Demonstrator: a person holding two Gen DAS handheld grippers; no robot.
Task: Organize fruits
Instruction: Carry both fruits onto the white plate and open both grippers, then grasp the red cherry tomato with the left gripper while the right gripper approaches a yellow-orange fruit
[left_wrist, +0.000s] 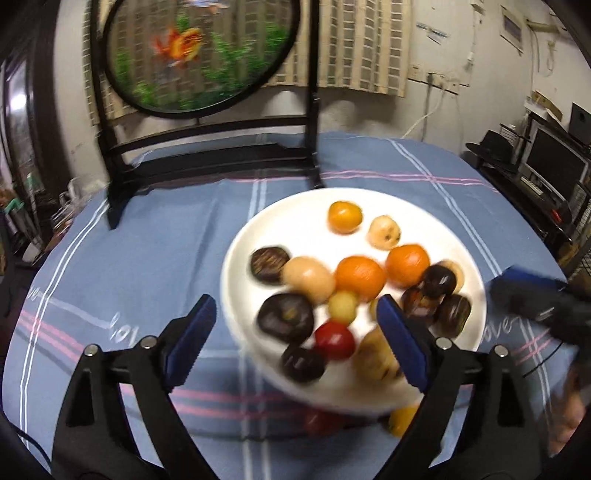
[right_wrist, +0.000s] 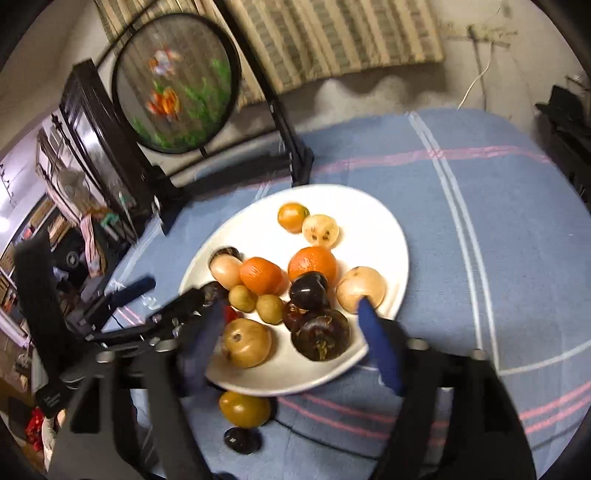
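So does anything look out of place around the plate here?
Yes. A yellow-orange fruit and a dark fruit lie on the tablecloth at the white plate's near edge, off the plate where the rest sit.

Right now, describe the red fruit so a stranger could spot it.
Find the white plate on the blue tablecloth. At its near edge, among dark brown fruits, sits the small cherry tomato: the only glossy red fruit on the plate.
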